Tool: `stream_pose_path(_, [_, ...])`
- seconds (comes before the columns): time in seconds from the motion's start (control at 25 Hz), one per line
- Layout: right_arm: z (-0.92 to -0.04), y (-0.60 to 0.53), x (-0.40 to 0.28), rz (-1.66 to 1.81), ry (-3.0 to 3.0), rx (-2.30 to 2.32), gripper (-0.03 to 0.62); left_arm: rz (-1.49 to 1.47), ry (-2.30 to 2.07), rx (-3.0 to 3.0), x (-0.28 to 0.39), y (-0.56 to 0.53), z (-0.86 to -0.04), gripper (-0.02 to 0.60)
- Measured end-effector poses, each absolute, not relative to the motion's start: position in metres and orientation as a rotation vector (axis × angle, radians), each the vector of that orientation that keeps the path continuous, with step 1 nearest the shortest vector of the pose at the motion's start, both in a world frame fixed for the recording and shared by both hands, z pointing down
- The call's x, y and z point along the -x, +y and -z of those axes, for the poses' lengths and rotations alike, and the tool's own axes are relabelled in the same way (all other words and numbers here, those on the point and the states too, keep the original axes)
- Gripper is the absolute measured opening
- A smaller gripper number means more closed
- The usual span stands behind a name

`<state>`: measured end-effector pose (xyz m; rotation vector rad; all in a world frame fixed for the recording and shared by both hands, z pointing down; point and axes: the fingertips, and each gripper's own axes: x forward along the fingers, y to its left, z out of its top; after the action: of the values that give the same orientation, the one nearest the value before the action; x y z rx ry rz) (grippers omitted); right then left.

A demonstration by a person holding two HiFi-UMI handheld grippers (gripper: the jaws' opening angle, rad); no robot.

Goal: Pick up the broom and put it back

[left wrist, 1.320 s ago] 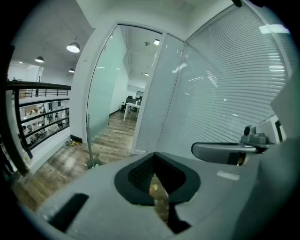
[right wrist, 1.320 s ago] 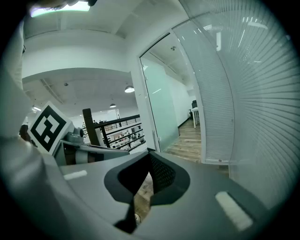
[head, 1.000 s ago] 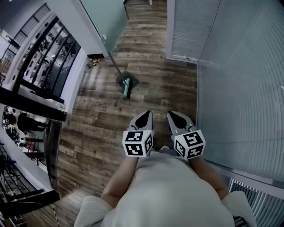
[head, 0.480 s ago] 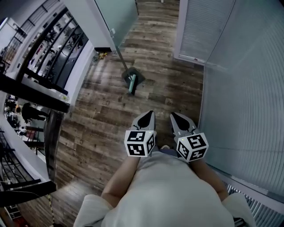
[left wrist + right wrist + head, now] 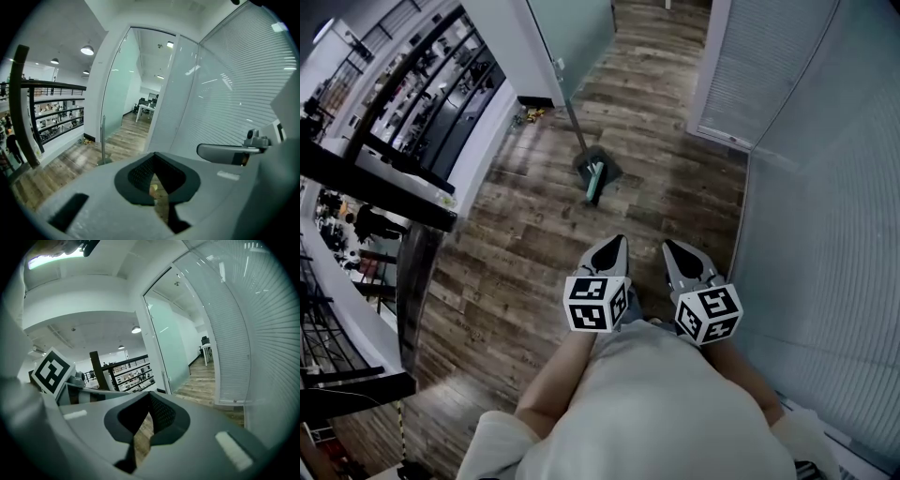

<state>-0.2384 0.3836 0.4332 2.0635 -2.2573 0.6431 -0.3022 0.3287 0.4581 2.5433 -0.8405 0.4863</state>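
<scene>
Wooden floor [image 5: 525, 253] has shifted beneath the person; broom [image 5: 596, 176] remains well ahead, untouched. Left gripper [image 5: 618, 242] and right gripper [image 5: 668, 247]: closed, empty.

Hand-held gripper [image 5: 149, 397], jaws together, empty

No words or numbers are showing anywhere. The marker cubes [image 5: 593, 303] on the left gripper [image 5: 614, 246] and right gripper [image 5: 673, 249] are only showing black-and-white square patterns.

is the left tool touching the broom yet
Apart. The head view shows bare wood floor between the left tool and the broom farther ahead.
</scene>
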Motion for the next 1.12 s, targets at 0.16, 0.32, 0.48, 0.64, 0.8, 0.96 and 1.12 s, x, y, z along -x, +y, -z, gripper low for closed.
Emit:
stream_pose_path(0.16, [-0.430,0.358,0.233,-0.640,-2.268,-2.045,0.008,-0.475,-0.869,-2.532,0.300,0.302,-0.455,0.006])
stream_pose_path(0.32, [-0.425,0.337,0.228,-0.633,-2.279,-2.027,0.008,-0.459,-0.891,-2.518,0.298,0.280,-0.452,0.006])
stream_pose_path(0.48, [-0.428,0.316,0.223,-0.653,-2.287,-2.008,0.008,-0.449,-0.912,-2.500,0.296,0.258,-0.453,0.007])
stream_pose_path(0.64, [-0.428,0.293,0.220,-0.653,-2.298,-1.986,0.008,-0.440,-0.933,-2.481,0.296,0.236,-0.455,0.006])
stream_pose_path(0.8, [-0.427,0.267,0.220,-0.663,-2.302,-1.972,0.008,-0.436,-0.942,-2.469,0.298,0.211,-0.454,0.006])
stream_pose_path(0.96, [-0.426,0.241,0.224,-0.669,-2.303,-1.965,0.008,-0.425,-0.950,-2.459,0.302,0.185,-0.452,0.006])
stream_pose_path(1.12, [-0.425,0.214,0.225,-0.672,-2.298,-1.967,0.008,-0.412,-0.961,-2.453,0.308,0.158,-0.450,0.006])
